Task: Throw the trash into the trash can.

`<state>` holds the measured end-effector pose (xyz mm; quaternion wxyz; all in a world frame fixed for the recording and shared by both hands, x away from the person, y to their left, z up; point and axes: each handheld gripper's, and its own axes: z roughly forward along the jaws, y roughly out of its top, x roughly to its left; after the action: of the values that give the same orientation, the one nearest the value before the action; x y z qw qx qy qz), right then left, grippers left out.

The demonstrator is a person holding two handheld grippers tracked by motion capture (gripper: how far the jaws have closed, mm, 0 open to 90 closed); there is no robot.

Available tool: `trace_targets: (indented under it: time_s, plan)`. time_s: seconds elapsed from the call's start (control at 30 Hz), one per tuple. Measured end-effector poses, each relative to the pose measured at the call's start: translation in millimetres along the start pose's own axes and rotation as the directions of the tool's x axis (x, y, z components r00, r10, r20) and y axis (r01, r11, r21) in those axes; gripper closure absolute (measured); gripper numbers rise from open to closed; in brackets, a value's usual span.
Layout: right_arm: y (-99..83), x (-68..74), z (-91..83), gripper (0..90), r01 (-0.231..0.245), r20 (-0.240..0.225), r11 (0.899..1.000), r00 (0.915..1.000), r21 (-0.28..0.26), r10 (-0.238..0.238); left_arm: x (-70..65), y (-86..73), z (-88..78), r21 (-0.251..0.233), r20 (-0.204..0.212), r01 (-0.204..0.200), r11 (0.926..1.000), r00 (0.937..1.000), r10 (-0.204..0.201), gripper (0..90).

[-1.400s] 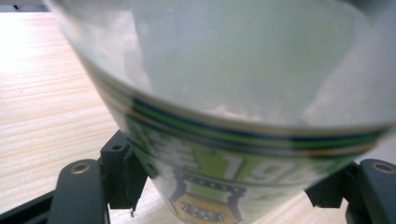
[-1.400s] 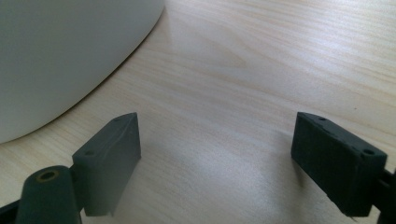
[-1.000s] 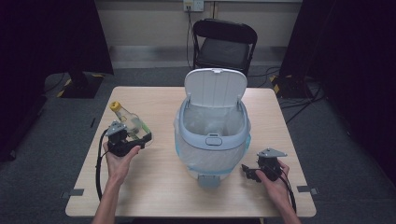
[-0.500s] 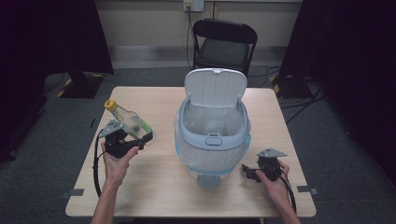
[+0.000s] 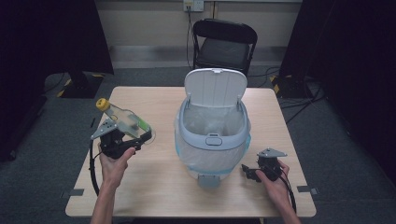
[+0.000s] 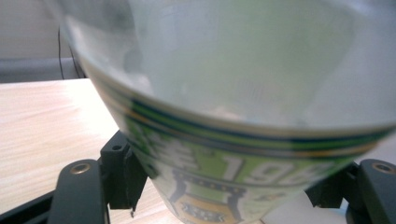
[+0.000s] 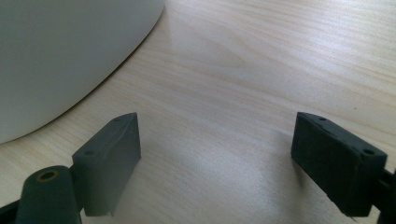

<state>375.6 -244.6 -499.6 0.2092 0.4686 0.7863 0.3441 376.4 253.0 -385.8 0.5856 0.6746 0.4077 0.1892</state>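
We lift the clear plastic bottle (image 5: 125, 122) off the tabletop (image 5: 159, 186), left of the open trash bin (image 5: 212, 140); our left hand-held gripper (image 5: 135, 137) clamps its labelled body. It looks ready for dropping in. Our right hand-held gripper (image 5: 250, 172) rests open beside the bin.

Left gripper (image 5: 122, 140) grips bottle (image 5: 125, 122) beside bin (image 5: 212, 140).
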Motion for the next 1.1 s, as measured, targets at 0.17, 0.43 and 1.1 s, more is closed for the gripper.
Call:
trace_targets:
  time_s: [0.17, 0.43, 1.1]
  plan:
    - [0.0, 0.0, 0.0, 14.6, 0.000, 0.000, 1.000, 1.0000, 0.000, 0.000, -3.8, 7.5, -4.6, -0.019, 0.009, -0.007, 0.9998, 0.9999, 0.007, 28.2]
    - [0.0, 0.0, 0.0, 14.6, 0.000, 0.000, 1.000, 1.0000, 0.000, 0.000, -15.1, 18.4, -14.1, -0.048, 0.022, -0.034, 0.9983, 0.9992, 0.035, 28.2]
    - [0.0, 0.0, 0.0, 14.6, 0.000, 0.000, 1.000, 1.0000, 0.000, 0.000, -43.4, 64.2, -40.2, -0.151, 0.083, -0.122, 0.9810, 0.9873, 0.136, 28.2]
